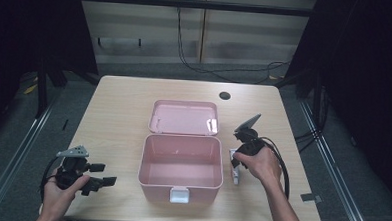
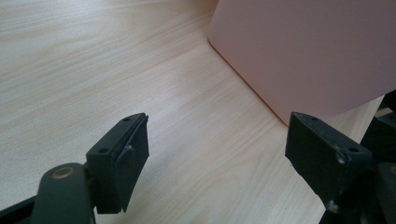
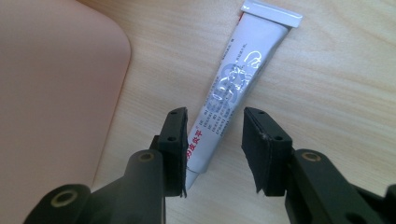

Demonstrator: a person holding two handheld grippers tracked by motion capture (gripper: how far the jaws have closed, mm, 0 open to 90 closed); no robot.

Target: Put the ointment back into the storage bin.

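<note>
Right gripper view: right gripper (image 3: 215, 149) straddles the white tube (image 3: 233, 88) lying on the tabletop (image 3: 327, 84) beside the pink box (image 3: 51, 93) — jaws partly open, not yet pinching. Light, soft, slippery — grip mid-body, gently.

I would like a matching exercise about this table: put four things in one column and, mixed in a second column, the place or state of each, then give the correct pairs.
Things
1. pink box
2. white tube
3. left gripper
4. right gripper

Places or states
A. lies flat on the wood, right of the box
B. jaws on either side of the tube's lower end
C. open, lid folded back, nothing inside
D. jaws wide apart over bare wood, left of the box

Pairs: 1-C, 2-A, 3-D, 4-B
</note>
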